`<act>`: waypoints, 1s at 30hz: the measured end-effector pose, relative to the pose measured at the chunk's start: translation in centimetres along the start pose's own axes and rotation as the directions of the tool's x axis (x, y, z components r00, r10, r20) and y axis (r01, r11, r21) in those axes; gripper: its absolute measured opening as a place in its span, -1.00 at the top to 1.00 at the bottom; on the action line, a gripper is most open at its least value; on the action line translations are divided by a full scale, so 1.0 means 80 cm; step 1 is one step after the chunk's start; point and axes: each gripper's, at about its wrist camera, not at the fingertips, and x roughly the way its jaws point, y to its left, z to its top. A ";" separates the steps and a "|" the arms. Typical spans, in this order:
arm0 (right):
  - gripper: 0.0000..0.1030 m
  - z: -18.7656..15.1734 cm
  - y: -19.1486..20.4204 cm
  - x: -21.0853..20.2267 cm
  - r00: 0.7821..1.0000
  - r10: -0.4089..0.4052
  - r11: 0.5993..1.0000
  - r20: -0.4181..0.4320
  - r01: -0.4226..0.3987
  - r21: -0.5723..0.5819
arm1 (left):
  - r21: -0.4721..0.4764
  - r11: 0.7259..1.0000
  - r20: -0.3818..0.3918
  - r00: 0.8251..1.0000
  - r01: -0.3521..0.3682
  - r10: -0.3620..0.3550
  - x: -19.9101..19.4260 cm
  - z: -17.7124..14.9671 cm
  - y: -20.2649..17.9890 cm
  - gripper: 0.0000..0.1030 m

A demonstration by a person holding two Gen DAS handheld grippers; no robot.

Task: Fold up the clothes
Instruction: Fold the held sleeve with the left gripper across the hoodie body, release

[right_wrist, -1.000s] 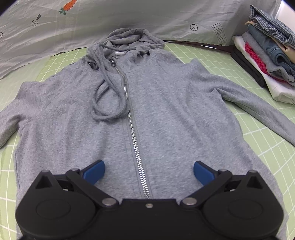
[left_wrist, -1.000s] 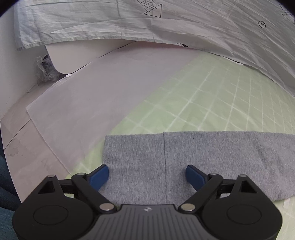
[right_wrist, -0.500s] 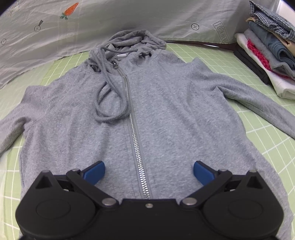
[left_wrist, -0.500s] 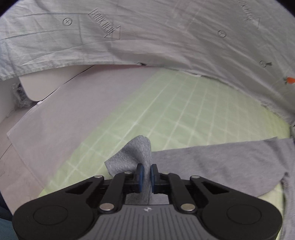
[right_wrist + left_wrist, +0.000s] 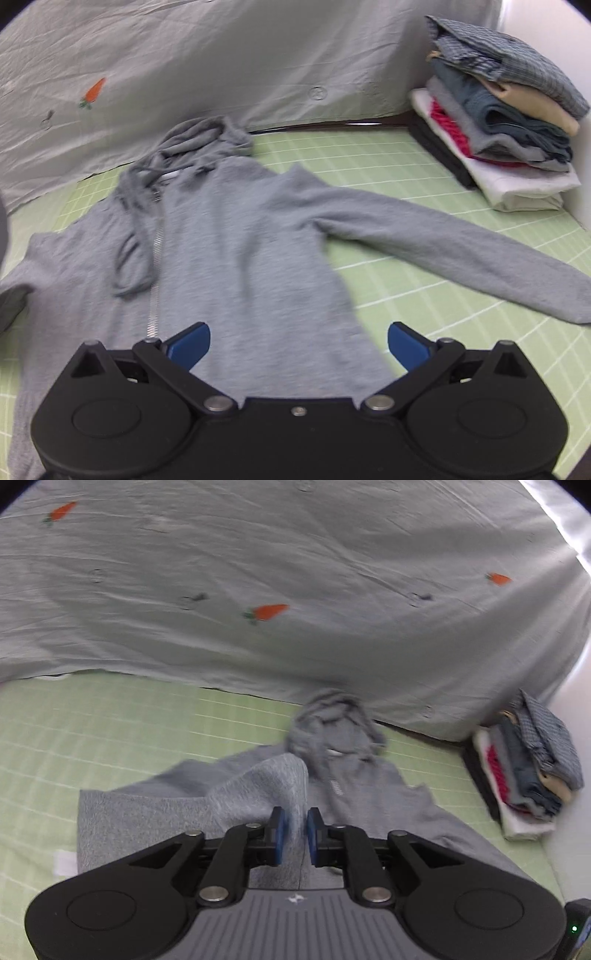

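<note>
A grey zip hoodie [image 5: 236, 229] lies face up on the green grid mat [image 5: 406, 177], with its hood [image 5: 207, 136] at the far side. Its right sleeve [image 5: 443, 243] stretches out flat to the right. My left gripper [image 5: 295, 827] has the left sleeve [image 5: 258, 782] between its blue pads. The sleeve is lifted in a ridge over the hoodie's body [image 5: 369, 797], and the jaws are opening. My right gripper [image 5: 299, 339] hangs open above the lower right part of the body, with nothing between its fingers.
A stack of folded clothes [image 5: 498, 129] stands at the mat's far right corner, also seen from the left wrist as the stack [image 5: 528, 760]. A pale sheet with carrot prints [image 5: 295, 572] hangs along the back. A white wall closes the right side.
The left gripper shut on the sleeve's cuff, lifted it and carried it right, over the hoodie's body. The right gripper shifted right and stayed open.
</note>
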 end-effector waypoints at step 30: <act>-0.98 -0.015 0.157 0.019 0.982 0.184 0.972 -0.040 -0.188 -0.139 | -0.073 0.943 -0.255 0.920 -0.324 0.296 -0.033 -0.096 0.144 -0.80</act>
